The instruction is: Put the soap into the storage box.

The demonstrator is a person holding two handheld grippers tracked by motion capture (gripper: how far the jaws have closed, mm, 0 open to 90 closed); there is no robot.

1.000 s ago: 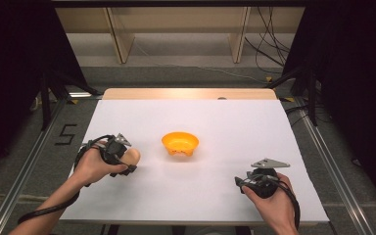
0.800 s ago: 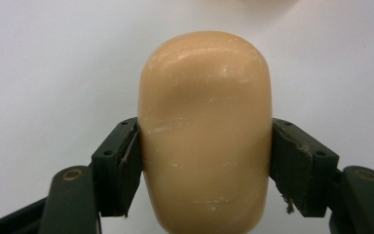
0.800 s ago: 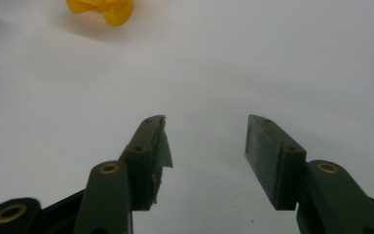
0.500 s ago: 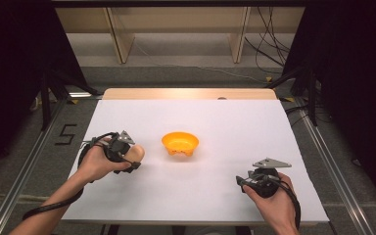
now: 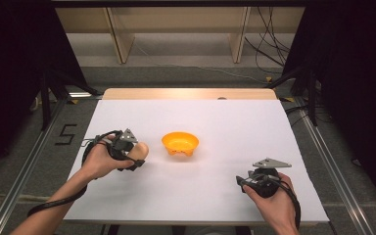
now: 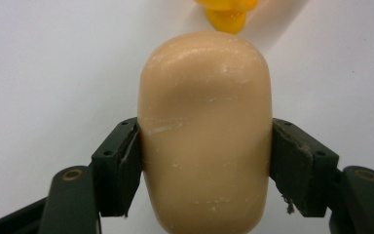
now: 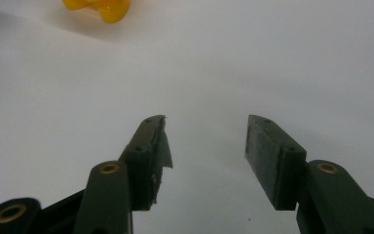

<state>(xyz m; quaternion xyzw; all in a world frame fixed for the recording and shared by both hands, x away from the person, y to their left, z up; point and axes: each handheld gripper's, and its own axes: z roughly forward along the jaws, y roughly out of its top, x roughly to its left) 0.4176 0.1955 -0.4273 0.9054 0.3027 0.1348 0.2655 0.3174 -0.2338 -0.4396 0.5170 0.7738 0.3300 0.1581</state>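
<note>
One bread-like loaf in the left gripper, bowl straight ahead of it.

From the high view, the left gripper (image 5: 136, 157) holds the tan loaf (image 5: 140, 150), and the orange bowl (image 5: 180, 143) stands near, beyond the fingertips; the right gripper (image 5: 242, 181) is well apart from the bowl. In the left gripper view, both jaws press the loaf (image 6: 205, 131) at its sides, its long axis pointing forward to the bowl (image 6: 226, 12). In the right gripper view, the jaws stand apart with nothing between, the bowl (image 7: 97, 8) far ahead and left.
</note>
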